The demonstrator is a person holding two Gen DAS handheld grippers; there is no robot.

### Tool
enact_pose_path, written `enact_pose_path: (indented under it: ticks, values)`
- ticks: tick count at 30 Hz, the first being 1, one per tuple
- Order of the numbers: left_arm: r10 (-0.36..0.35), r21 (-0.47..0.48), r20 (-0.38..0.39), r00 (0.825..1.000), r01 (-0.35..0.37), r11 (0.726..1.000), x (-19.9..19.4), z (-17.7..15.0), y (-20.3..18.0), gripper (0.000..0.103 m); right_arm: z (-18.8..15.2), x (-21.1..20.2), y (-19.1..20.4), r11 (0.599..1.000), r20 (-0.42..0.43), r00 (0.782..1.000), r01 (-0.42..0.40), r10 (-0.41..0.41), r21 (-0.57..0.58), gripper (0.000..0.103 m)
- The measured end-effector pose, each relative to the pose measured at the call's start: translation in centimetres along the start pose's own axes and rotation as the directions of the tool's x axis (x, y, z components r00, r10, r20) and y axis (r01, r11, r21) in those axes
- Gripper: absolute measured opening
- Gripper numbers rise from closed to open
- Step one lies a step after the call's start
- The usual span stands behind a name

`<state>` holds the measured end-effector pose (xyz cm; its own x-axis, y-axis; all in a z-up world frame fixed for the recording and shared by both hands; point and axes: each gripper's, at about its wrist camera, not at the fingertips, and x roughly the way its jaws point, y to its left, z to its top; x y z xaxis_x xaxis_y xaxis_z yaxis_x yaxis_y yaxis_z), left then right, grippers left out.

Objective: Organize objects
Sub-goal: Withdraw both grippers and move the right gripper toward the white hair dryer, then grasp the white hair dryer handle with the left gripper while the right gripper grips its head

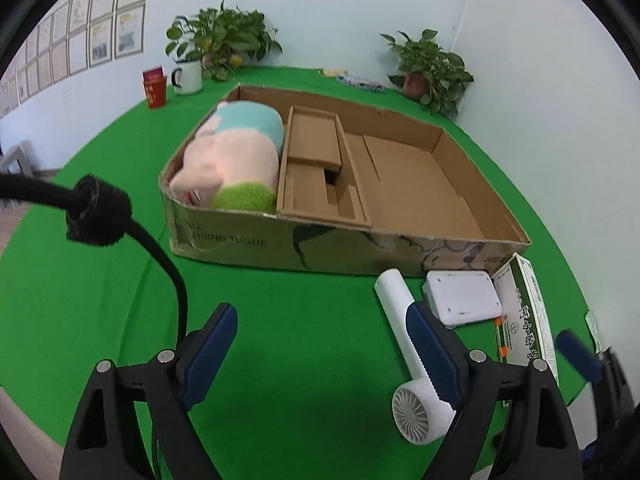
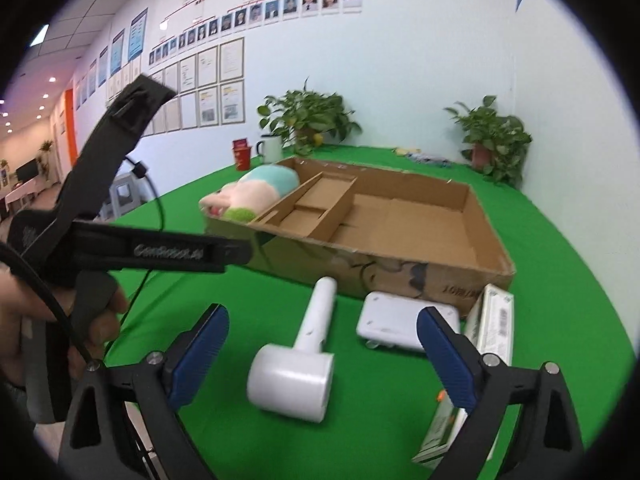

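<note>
A wide cardboard box (image 1: pixel 248 240) (image 2: pixel 360 258) lies on the green table. A pink plush pig (image 1: pixel 236 152) (image 2: pixel 256 192) fills its left compartment, and a cardboard insert (image 1: pixel 316 140) sits beside the pig. In front of the box lie a white hair dryer (image 1: pixel 394 292) (image 2: pixel 296 380), a flat white device (image 1: pixel 460 298) (image 2: pixel 396 322) and a green-and-white carton (image 1: pixel 520 312) (image 2: pixel 494 328). My left gripper (image 1: pixel 320 320) is open over bare cloth, left of the dryer. My right gripper (image 2: pixel 323 318) is open above the dryer, its jaws on either side and not touching.
Two potted plants (image 1: pixel 224 40) (image 1: pixel 430 68), a white mug (image 1: pixel 188 76) and a red box (image 1: pixel 155 88) stand at the table's far edge. A black cable (image 1: pixel 160 248) hangs at the left. A hand (image 2: pixel 100 320) holds the left gripper's handle.
</note>
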<state>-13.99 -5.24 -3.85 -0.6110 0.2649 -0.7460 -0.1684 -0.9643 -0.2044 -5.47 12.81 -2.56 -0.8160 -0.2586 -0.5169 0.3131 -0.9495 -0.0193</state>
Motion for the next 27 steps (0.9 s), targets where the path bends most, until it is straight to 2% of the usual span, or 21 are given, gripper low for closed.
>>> enact_pose_path:
  ticks: [2,4,7,9,11,14,16,18,19,20,27]
  values:
    - [-0.039,-0.009,-0.025,0.999,0.038,0.999,0.5,0.0,0.2,0.086,-0.5,0.6,0.6,0.999,-0.036,0.999,-0.037,0.037,-0.001,0.095]
    - [-0.094,-0.021,-0.057,0.994,0.093,0.995,1.1,-0.1,0.3,0.086,-0.9,0.9,1.2,0.999,-0.057,0.998,-0.037,0.036,-0.012,0.095]
    - [-0.159,-0.046,-0.133,0.978,0.154,0.987,2.1,-0.5,0.2,0.086,-1.4,1.5,2.0,0.999,-0.104,0.994,-0.026,0.023,-0.024,0.095]
    - [-0.199,-0.061,-0.155,0.968,0.192,0.98,2.4,-0.7,0.0,0.086,-1.7,1.9,2.3,0.999,-0.134,0.991,-0.03,0.026,-0.028,0.095]
    - [-0.219,-0.062,-0.168,0.961,0.211,0.976,2.8,-0.9,-0.1,0.086,-1.9,2.0,2.3,0.999,-0.155,0.987,-0.051,0.048,-0.012,0.095]
    - [-0.245,-0.081,-0.188,0.951,0.234,0.969,3.2,-1.2,0.0,0.086,-2.3,2.4,2.3,1.0,-0.184,0.982,-0.03,0.031,0.007,0.095]
    - [-0.264,-0.102,-0.193,0.945,0.248,0.963,3.2,-1.3,0.3,0.086,-2.5,3.0,2.3,1.0,-0.221,0.975,-0.012,0.015,0.015,0.089]
    - [-0.245,-0.087,-0.187,0.951,0.232,0.969,3.1,-1.3,0.3,0.086,-2.7,3.3,2.3,1.0,-0.236,0.972,-0.006,0.01,0.018,0.07]
    - [-0.236,-0.079,-0.185,0.954,0.225,0.971,3.1,-1.3,0.4,0.086,-2.8,3.5,2.4,1.0,-0.247,0.969,0.006,-0.003,0.013,0.066]
    - [-0.229,-0.074,-0.186,0.955,0.219,0.973,3.2,-1.3,0.5,0.086,-2.9,3.6,2.5,1.0,-0.254,0.967,0.014,-0.011,0.008,0.057]
    - [-0.26,-0.104,-0.201,0.945,0.243,0.964,4.0,-1.4,1.6,0.084,-3.1,3.5,2.7,0.999,-0.251,0.968,0.025,-0.018,0.023,0.057]
